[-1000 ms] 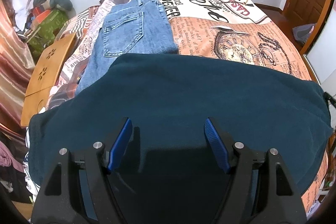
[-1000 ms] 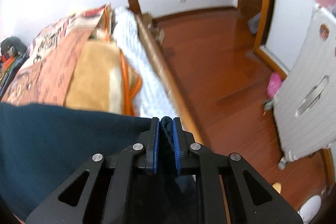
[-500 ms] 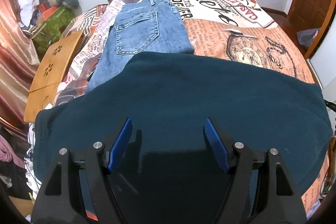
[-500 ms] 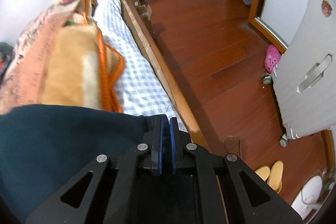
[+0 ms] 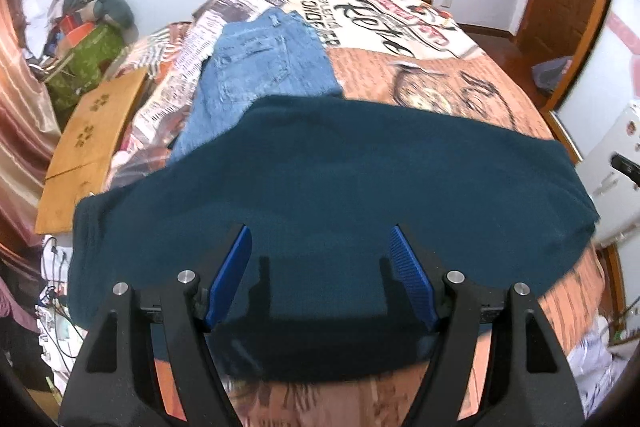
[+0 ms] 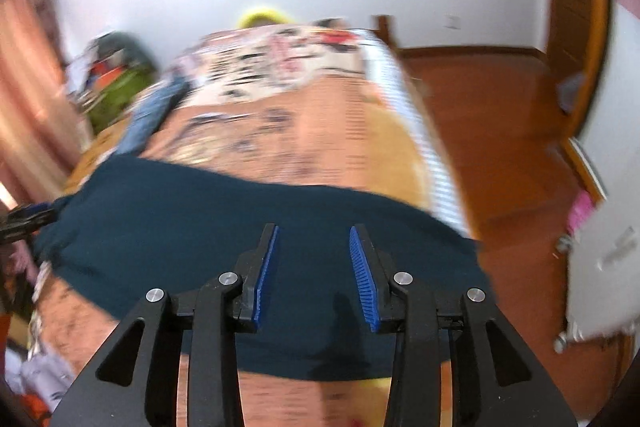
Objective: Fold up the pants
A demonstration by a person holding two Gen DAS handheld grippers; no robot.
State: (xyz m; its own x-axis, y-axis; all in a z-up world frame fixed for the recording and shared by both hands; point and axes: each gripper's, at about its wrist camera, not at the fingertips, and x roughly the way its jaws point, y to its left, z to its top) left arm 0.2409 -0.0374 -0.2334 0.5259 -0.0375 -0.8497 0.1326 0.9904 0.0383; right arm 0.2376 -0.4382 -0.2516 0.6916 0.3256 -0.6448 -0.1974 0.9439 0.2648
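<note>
Dark teal pants (image 5: 340, 187) lie folded flat across the near part of the bed, also seen in the right wrist view (image 6: 240, 227). My left gripper (image 5: 320, 239) is open and empty, hovering over the pants' near edge. My right gripper (image 6: 314, 231) is open and empty above the right part of the pants. The tip of the right gripper (image 5: 626, 165) shows at the left wrist view's right edge, and the left gripper's tip (image 6: 24, 219) at the right wrist view's left edge.
Folded blue jeans (image 5: 260, 67) lie farther back on the patterned bedspread (image 5: 420, 39). A wooden board (image 5: 88, 131) and a clutter pile (image 5: 92, 43) are left of the bed. Wooden floor (image 6: 500, 131) and a white appliance (image 6: 600, 267) are on the right.
My right gripper has opened and let go of the pants' edge, then swung left to face the bed. The left gripper has pulled back and up a little.
</note>
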